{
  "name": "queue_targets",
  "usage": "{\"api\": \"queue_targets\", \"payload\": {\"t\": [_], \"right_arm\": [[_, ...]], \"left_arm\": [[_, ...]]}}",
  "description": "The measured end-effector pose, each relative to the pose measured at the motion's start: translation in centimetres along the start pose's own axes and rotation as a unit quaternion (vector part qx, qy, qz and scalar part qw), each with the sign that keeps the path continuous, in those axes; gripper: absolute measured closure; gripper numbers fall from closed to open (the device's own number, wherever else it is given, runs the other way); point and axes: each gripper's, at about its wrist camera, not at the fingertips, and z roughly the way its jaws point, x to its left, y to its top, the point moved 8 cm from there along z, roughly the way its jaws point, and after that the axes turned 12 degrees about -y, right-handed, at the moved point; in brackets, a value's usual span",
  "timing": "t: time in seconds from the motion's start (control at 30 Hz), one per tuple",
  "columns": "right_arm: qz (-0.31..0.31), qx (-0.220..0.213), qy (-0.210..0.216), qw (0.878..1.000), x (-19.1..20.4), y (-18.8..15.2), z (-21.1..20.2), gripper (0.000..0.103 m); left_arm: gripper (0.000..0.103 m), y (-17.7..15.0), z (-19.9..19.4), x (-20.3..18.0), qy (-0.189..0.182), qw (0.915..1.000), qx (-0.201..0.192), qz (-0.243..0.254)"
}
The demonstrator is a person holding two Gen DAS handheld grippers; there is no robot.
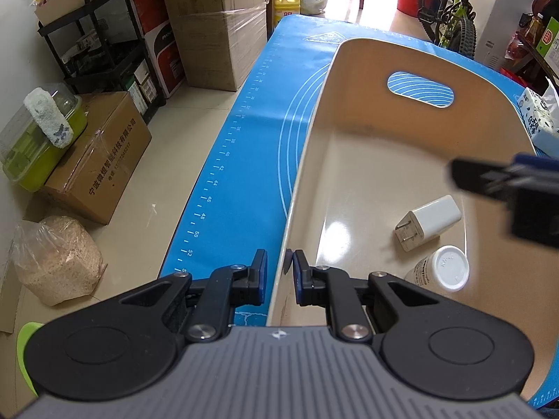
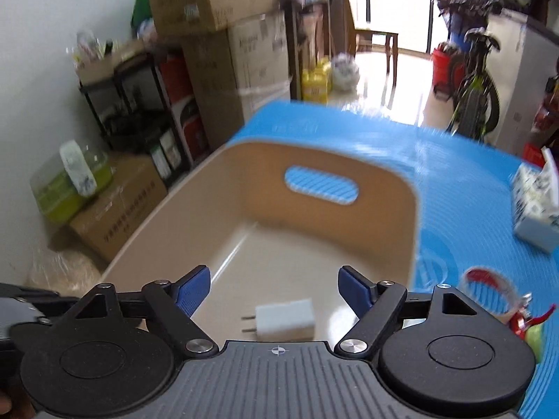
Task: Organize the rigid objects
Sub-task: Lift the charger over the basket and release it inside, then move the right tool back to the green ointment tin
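A beige bin [image 1: 314, 139] with a handle slot stands on the blue mat [image 1: 251, 115]. My left gripper [image 1: 279, 267] is shut on the bin's near left wall, one pad on each side of it. Inside the bin lie a white plug charger [image 1: 431, 220] and a small white bottle [image 1: 443, 269] with a round cap. My right gripper [image 2: 274, 288] hangs open above the bin [image 2: 167, 216], with the charger [image 2: 284, 319] lying loose on the floor below it and nothing between the pads. In the left wrist view the right gripper [image 1: 506, 188] shows blurred at the right edge.
A tissue pack [image 2: 534, 209] and a red-rimmed tape roll [image 2: 489, 289] lie on the mat [image 2: 464, 216] right of the bin. Cardboard boxes [image 1: 101, 160], a black shelf [image 1: 101, 42] and a bag of grain [image 1: 59, 262] stand on the floor at left. A bicycle [image 1: 450, 7] stands beyond the table.
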Motion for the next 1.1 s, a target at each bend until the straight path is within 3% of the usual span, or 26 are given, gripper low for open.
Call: {"api": "queue_targets", "payload": {"t": [0.33,0.57,0.8,1.1], "right_arm": [[0.054,-0.043,-0.058,0.996,-9.1,0.4,-3.8,0.015],[0.058,-0.022,-0.121,0.991,-15.5,-2.1,-2.5,0.016],[0.110,0.022,-0.142,0.984,-19.4,-6.0,-0.5,0.016],[0.128,0.006,-0.198,0.972,-24.2,-8.7,1.9,0.016]], "left_arm": [[0.084,-0.1,-0.1,0.1,-0.002,1.0000,0.000,-0.002],[0.084,-0.1,-0.1,0.1,-0.002,1.0000,0.000,-0.002],[0.084,-0.1,-0.1,0.1,-0.002,1.0000,0.000,-0.002],[0.084,-0.1,-0.1,0.1,-0.002,1.0000,0.000,-0.002]]}}
